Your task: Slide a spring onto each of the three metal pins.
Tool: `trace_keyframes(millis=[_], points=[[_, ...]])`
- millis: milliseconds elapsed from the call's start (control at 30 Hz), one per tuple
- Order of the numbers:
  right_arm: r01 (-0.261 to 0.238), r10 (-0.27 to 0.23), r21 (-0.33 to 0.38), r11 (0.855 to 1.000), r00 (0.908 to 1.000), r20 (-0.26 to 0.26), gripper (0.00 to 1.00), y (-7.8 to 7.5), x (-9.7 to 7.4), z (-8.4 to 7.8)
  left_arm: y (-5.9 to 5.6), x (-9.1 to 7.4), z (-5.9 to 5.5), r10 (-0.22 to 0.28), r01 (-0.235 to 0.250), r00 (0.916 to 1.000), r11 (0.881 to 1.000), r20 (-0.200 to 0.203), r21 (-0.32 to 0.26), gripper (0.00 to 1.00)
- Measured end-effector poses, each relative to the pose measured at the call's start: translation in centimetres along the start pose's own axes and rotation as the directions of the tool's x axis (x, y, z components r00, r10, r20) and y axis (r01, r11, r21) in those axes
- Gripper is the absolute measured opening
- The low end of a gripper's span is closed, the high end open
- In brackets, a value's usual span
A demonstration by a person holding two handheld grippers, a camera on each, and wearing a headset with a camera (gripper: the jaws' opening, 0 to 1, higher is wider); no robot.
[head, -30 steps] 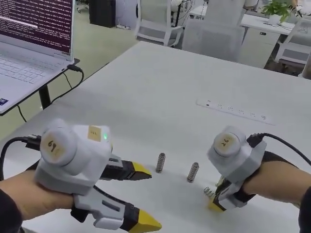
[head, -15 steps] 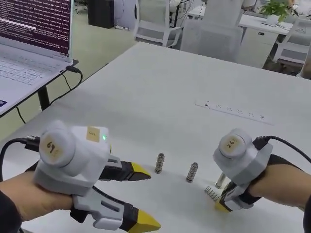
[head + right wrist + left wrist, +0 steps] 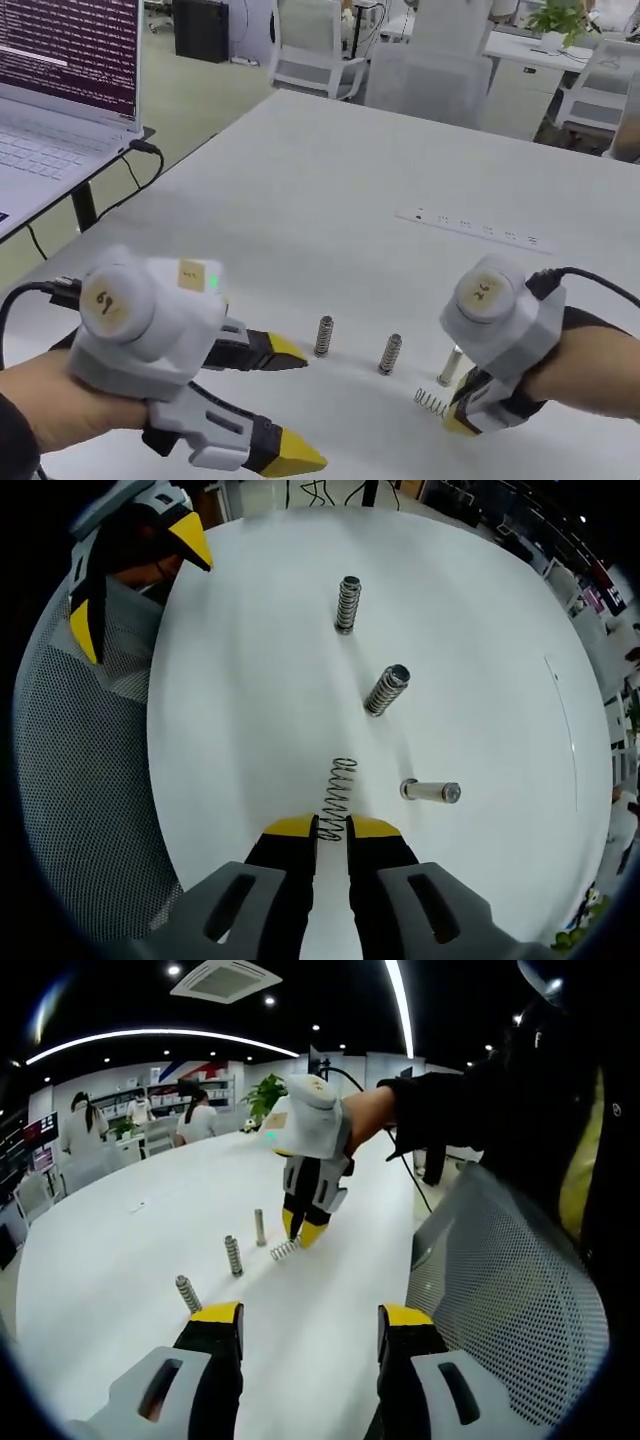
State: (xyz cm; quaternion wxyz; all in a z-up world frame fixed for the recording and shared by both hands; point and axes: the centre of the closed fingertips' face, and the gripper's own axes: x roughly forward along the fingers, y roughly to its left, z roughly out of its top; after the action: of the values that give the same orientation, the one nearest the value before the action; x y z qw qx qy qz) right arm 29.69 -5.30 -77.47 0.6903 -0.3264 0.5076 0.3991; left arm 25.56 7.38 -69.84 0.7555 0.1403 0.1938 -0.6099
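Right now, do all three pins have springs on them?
No, the third pin is bare, and the loose spring is clamped in the right hand-held gripper.

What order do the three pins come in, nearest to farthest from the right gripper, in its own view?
1. Bare pin, just right of the right gripper and its loose spring.
2. Middle pin, spring-covered, ahead.
3. Far pin, spring-covered, farthest ahead.

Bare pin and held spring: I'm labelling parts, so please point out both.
bare pin (image 3: 430,791), right gripper view, middle of its shaft.
held spring (image 3: 338,795), right gripper view, its middle coils.
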Motion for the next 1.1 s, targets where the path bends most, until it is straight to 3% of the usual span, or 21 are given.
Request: trace_keyframes(millis=[300,667,833,1100], points=[[-0.103,0.109,-0.094,0.99,0.9925,0.056,0.09,3.4,-3.2,1.4,-0.6,0.7,2.0,-0.039,0.039,0.9992,0.998,-0.002,0.057,0.47],[-0.109,0.131,-0.197,0.974,0.986,0.103,0.09,5.1,-6.8,3.6,-0.8,2.3,4.5,-0.087,0.087,0.9962,0.989,-0.005,0.123,0.45],[-0.131,0.159,-0.222,0.966,0.9808,0.113,0.09,5.9,-7.5,3.9,-0.9,3.3,4.9,-0.107,0.105,0.9943,0.985,0.002,0.138,0.42],[-0.142,0.178,-0.266,0.954,0.9772,0.116,0.09,6.9,-8.3,4.4,-1.8,4.8,4.9,-0.143,0.14,0.9897,0.974,0.004,0.178,0.29]])
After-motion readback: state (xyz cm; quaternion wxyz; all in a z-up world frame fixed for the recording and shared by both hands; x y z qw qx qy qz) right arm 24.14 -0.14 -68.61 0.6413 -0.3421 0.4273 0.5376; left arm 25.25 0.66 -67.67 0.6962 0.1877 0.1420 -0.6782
